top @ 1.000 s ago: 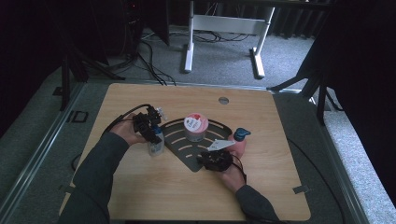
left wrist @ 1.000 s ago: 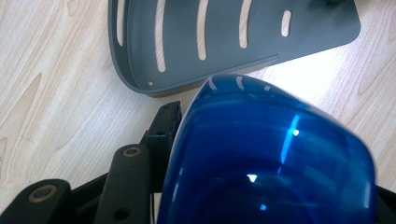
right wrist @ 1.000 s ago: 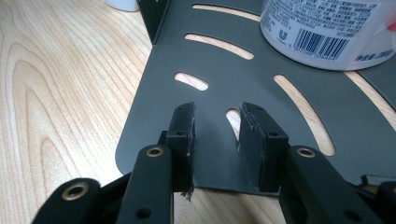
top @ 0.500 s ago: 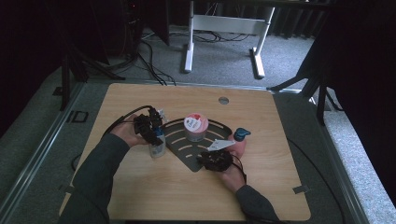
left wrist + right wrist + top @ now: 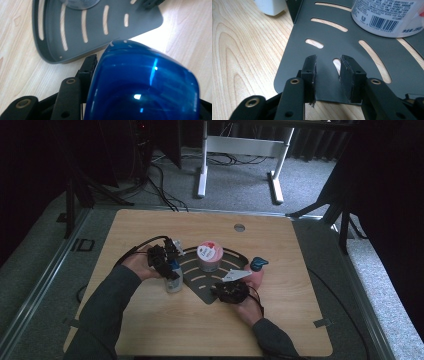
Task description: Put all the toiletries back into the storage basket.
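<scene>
- The blue-capped bottle (image 5: 174, 279) stood upright beside the slotted grey rack (image 5: 200, 276).
- The left gripper (image 5: 167, 265) pinched its cap.
- The right gripper (image 5: 328, 72) stood parted over the rack's corner.

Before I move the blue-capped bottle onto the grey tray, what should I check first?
1. Grip: the left gripper is closed on the bottle's blue cap; one pad lies against it. Ok.
2. Bottle upright: it stands on the table by the slotted tray's left edge. Ok.
3. Free room on the tray: the near part is bare; the jar sits at the back. Ok.
4. Tray held steady: the right gripper has its jaws open over the tray's near corner, not clamped. Not ok.
5. Pink bottle: it stands off the tray's right side, out of the path. Ok.
</scene>
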